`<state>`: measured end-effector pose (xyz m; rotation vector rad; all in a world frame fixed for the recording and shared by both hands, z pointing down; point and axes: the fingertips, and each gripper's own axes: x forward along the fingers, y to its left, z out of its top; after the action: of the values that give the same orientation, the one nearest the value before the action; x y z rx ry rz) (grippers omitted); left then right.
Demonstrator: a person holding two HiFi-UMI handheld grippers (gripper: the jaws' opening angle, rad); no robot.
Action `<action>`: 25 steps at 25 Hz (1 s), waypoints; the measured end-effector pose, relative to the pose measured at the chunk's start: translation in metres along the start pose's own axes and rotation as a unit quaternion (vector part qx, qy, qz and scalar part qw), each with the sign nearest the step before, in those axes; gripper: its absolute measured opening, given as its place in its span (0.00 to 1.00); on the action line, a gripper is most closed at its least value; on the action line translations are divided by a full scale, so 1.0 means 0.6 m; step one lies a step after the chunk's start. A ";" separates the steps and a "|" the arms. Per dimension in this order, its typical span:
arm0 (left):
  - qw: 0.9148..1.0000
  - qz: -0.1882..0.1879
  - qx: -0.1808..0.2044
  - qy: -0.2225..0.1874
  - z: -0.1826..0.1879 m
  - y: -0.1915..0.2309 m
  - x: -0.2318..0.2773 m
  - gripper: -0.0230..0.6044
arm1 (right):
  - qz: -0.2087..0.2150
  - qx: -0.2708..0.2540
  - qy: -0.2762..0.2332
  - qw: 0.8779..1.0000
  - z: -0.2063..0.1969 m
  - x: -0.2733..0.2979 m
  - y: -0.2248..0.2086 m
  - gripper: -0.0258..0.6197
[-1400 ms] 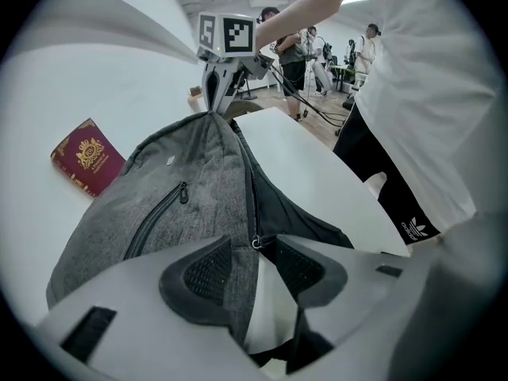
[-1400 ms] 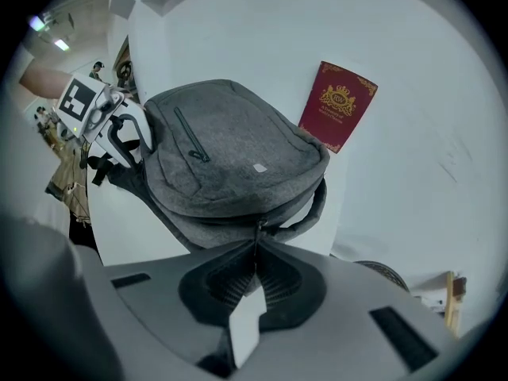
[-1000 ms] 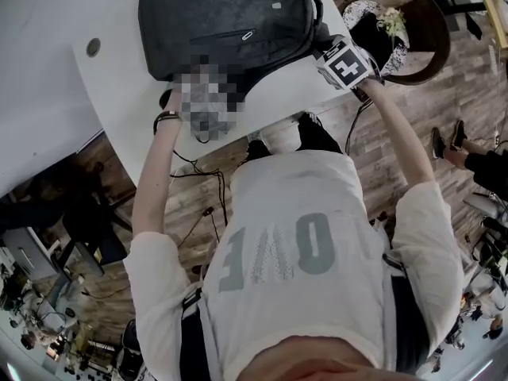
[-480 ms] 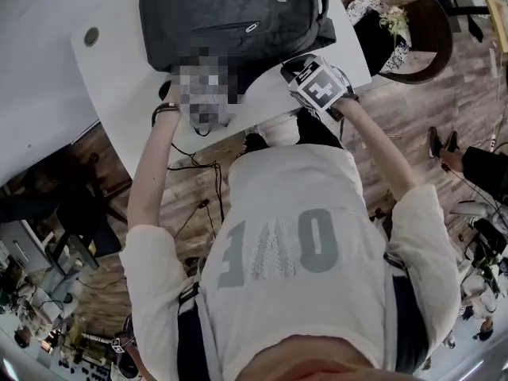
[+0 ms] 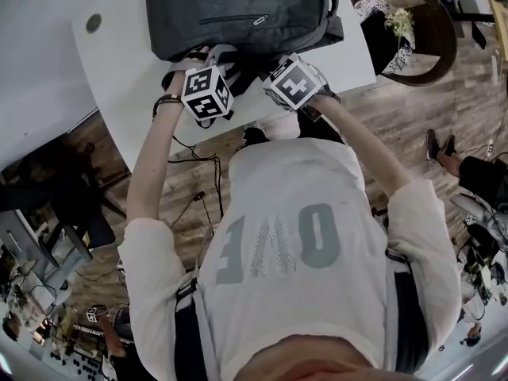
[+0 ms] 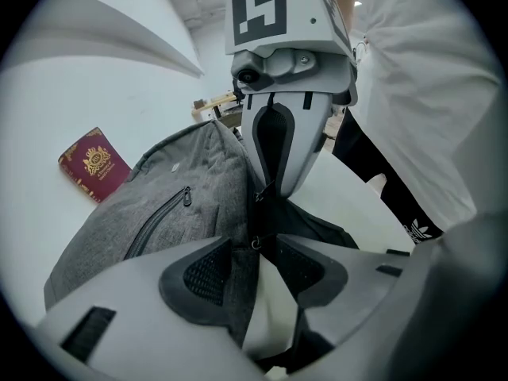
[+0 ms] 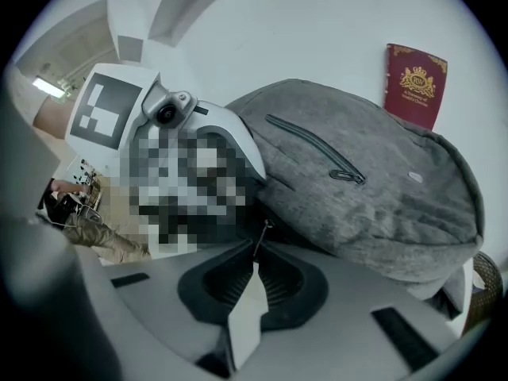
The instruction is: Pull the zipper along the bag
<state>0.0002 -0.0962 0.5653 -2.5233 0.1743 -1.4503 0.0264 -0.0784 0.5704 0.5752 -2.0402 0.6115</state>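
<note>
A grey backpack (image 5: 238, 14) lies on the white table (image 5: 119, 62). At the bag's near edge my left gripper (image 6: 254, 248) is shut on a fold of its grey fabric (image 6: 234, 236). Just in front of it is my right gripper (image 7: 255, 256), shut on the thin metal zipper pull (image 7: 260, 235). In the head view the right gripper (image 5: 258, 66) and the left gripper (image 5: 218, 60) stand close together, tips toward the bag. The front pocket zipper (image 7: 317, 149) is closed.
A red passport (image 7: 416, 82) lies on the table beyond the bag. A round wooden stand (image 5: 432, 30) with a plant is past the table's right edge. A cable hole (image 5: 94, 24) sits in the table at the left. Cables run over the wooden floor below.
My right gripper has travelled left along the bag's near edge, from its right corner to just beside the left gripper. The left gripper has stayed in place.
</note>
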 end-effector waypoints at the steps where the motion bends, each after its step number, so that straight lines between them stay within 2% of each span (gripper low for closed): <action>1: 1.000 0.000 0.001 -0.002 0.001 0.001 -0.001 0.34 | 0.003 -0.003 0.006 1.000 0.008 -0.003 0.007 0.09; 6: 1.000 0.001 -0.001 -0.013 -0.002 0.003 -0.004 0.34 | 0.023 -0.031 0.034 0.999 0.029 0.028 0.034 0.09; 9: 1.000 0.003 0.002 -0.014 -0.003 0.002 -0.003 0.34 | 0.021 -0.040 0.040 0.998 0.030 0.034 0.033 0.09; 21: 1.000 0.000 0.000 -0.013 -0.006 0.004 -0.005 0.34 | 0.020 -0.010 0.013 1.000 0.038 0.033 0.026 0.09; 25: 1.000 -0.001 -0.020 -0.017 0.002 0.014 -0.008 0.33 | 0.018 0.003 0.010 1.000 0.029 0.022 0.016 0.10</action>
<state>-0.0015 -0.1032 0.5586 -2.5793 0.1978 -1.4181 0.0028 -0.0839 0.5716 0.5360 -2.0347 0.6421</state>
